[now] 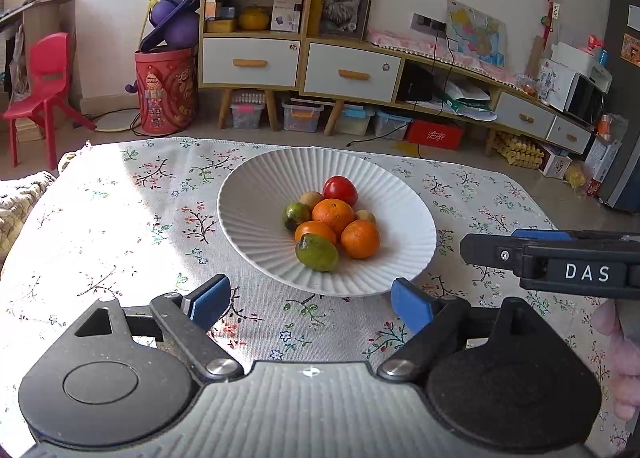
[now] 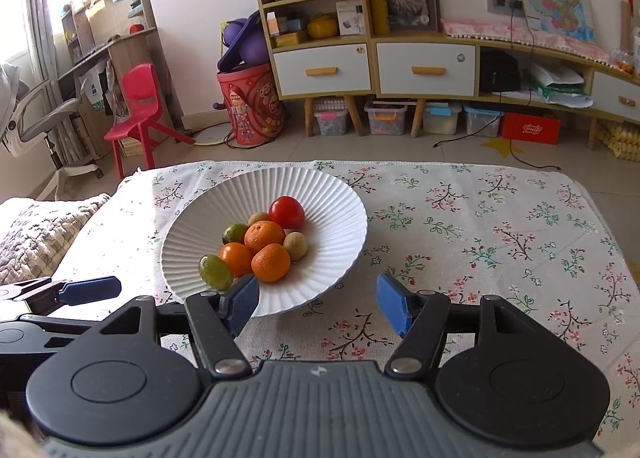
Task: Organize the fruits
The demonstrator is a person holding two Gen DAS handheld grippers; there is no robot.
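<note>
Left wrist view: left gripper w/ jaws spread wide, nothing between the blue pads, hanging above the floral tablecloth just short of the near rim of the white ribbed plate. No contact w/ plate that I can tell. Fruits sit clustered mid-plate: red tomato, three oranges, two green fruits, two small brownish ones. Right gripper's black body pokes in at right edge.

Right wrist view: right gripper jaws apart, approx. mid-width, empty. Its left pad overlaps plate's near rim in frame; touching or not, can't tell. Left gripper's finger shows at left.
</note>
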